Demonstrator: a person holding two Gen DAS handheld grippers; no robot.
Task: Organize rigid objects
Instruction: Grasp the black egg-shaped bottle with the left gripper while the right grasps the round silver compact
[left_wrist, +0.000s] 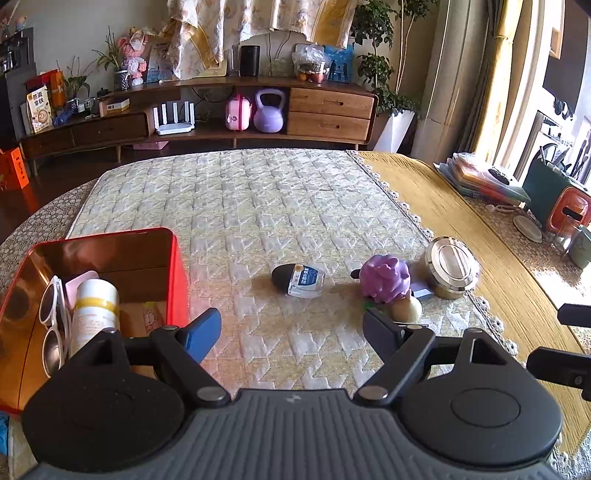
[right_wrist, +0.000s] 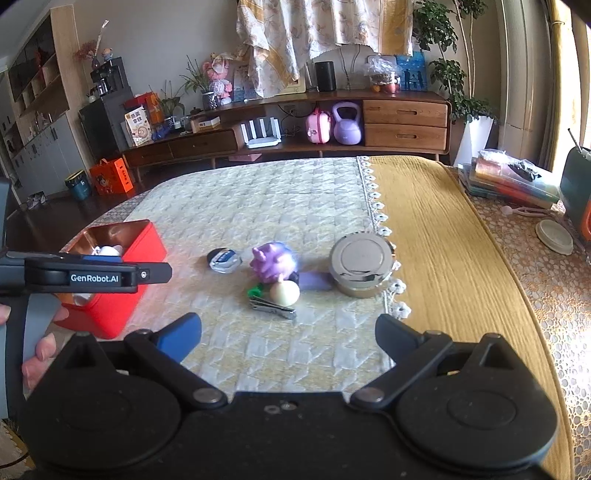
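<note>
A red tin box (left_wrist: 177, 266) (right_wrist: 122, 306) stands on the quilted mat at the left; in it lie white sunglasses (left_wrist: 55, 317) and a white bottle (left_wrist: 94, 317). On the mat lie a small clear bottle with a black cap (left_wrist: 299, 280) (right_wrist: 223, 259), a purple toy (left_wrist: 384, 278) (right_wrist: 273, 262), a cream ball (left_wrist: 406, 308) (right_wrist: 284, 292), nail clippers (right_wrist: 273, 308) and a round metal tin (left_wrist: 448, 267) (right_wrist: 360, 264). My left gripper (left_wrist: 291, 328) is open beside the box, nothing between its fingers. My right gripper (right_wrist: 288, 334) is open just short of the clippers.
A yellow cloth (right_wrist: 454, 258) covers the table's right part. Stacked folders (right_wrist: 513, 181), a coaster (right_wrist: 554, 236) and an orange holder (left_wrist: 569, 214) sit at the far right. A wooden sideboard (left_wrist: 325, 110) stands behind. A hand (right_wrist: 40, 350) grips the left tool.
</note>
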